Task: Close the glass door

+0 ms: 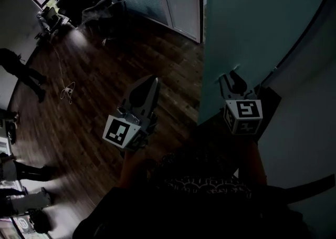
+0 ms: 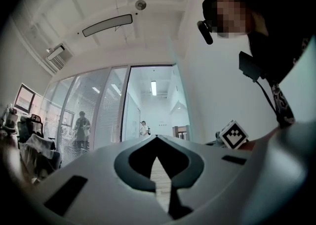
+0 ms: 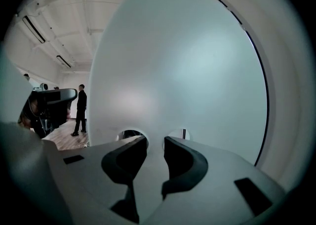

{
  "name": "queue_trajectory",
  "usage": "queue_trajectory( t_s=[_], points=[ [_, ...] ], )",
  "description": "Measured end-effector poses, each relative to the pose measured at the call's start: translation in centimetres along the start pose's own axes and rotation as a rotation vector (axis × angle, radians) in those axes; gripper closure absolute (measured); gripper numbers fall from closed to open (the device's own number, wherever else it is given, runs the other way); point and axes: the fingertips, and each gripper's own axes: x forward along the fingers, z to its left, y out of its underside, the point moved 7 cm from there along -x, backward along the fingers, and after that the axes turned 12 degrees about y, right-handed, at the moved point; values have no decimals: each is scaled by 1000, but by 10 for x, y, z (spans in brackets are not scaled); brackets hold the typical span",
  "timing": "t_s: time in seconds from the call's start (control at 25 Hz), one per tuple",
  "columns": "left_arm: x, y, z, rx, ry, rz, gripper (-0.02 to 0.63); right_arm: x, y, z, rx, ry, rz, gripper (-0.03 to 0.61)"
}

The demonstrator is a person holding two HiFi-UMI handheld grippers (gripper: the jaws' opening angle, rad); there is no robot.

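Left gripper (image 2: 157,140): jaws together, nothing between them, held over the dark wood floor (image 1: 105,75). Right gripper (image 3: 155,140): jaws apart and empty, tips close up against the frosted glass door (image 1: 247,17); contact cannot be confirmed. The door stands along the floor's right edge.

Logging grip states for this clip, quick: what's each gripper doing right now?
Left gripper: closed, holding nothing.
Right gripper: open, nothing between its jaws, facing the glass door.
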Motion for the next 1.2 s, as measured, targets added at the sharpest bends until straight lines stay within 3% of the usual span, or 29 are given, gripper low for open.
queue_trajectory(
  t_s=[0.32, 1.2],
  points=[
    [-22, -1, 46, 4, -61, -11, 612, 38, -12, 26, -2, 5, 0, 467],
    [2, 12, 252, -20, 49, -67, 612, 158, -33, 55, 22, 148, -34, 468]
  ],
)
